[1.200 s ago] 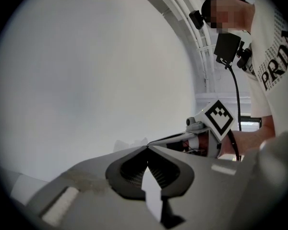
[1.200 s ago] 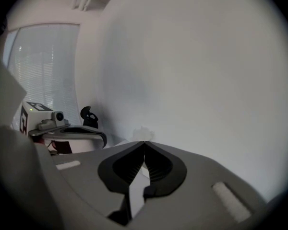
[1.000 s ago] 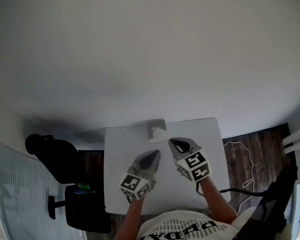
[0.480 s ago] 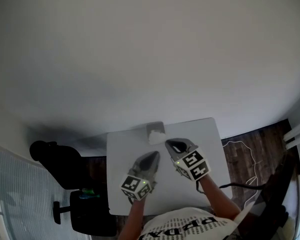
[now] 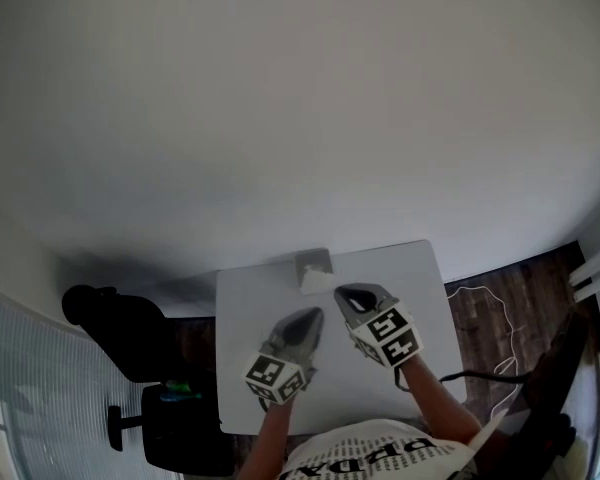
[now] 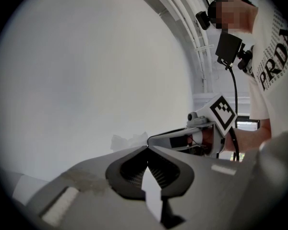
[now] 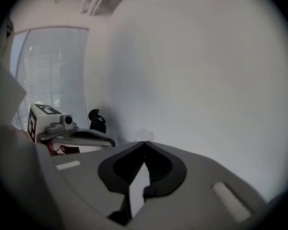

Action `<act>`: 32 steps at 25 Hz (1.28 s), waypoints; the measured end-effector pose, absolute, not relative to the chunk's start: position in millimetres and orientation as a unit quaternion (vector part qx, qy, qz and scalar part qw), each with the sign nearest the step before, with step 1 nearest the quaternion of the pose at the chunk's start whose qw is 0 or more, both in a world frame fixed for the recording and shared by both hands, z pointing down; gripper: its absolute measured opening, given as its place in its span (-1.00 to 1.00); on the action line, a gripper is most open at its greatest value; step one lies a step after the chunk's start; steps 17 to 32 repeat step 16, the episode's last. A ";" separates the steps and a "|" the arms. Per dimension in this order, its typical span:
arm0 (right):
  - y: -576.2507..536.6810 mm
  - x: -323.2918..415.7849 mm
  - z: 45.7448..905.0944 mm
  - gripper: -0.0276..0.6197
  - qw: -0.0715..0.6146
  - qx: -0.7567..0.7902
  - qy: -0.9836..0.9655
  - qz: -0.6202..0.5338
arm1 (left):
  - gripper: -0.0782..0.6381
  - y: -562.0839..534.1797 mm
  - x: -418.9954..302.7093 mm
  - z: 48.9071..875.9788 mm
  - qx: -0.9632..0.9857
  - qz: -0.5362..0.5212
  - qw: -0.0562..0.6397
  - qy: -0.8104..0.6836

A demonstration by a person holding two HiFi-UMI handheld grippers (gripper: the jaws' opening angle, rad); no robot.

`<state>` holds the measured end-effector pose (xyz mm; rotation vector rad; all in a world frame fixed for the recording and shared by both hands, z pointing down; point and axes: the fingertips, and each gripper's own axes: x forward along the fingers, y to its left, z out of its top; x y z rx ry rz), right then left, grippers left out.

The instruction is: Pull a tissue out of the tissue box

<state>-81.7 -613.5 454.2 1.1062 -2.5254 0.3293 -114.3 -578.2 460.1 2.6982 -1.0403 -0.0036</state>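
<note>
A grey tissue box stands at the far edge of the white table, with a white tissue sticking out of its top. My left gripper lies low over the table, a little short of the box, shut with nothing between its jaws. My right gripper is beside it on the right, closer to the tissue, also shut and empty. In the left gripper view the crumpled tissue shows just past the closed tips, with the right gripper alongside. The right gripper view shows its closed tips and the left gripper.
A black office chair stands left of the table. A thin white cable lies on the dark wood floor to the right. A plain white wall rises behind the table. Window blinds hang at the left.
The head view has shifted slightly. Both grippers stay shut and keep their places near the tissue box.
</note>
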 end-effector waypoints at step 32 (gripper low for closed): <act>-620.2 -80.0 461.4 -0.89 0.193 0.387 -0.893 0.125 | -0.81 -586.7 -112.2 464.8 0.925 0.000 0.130 -0.357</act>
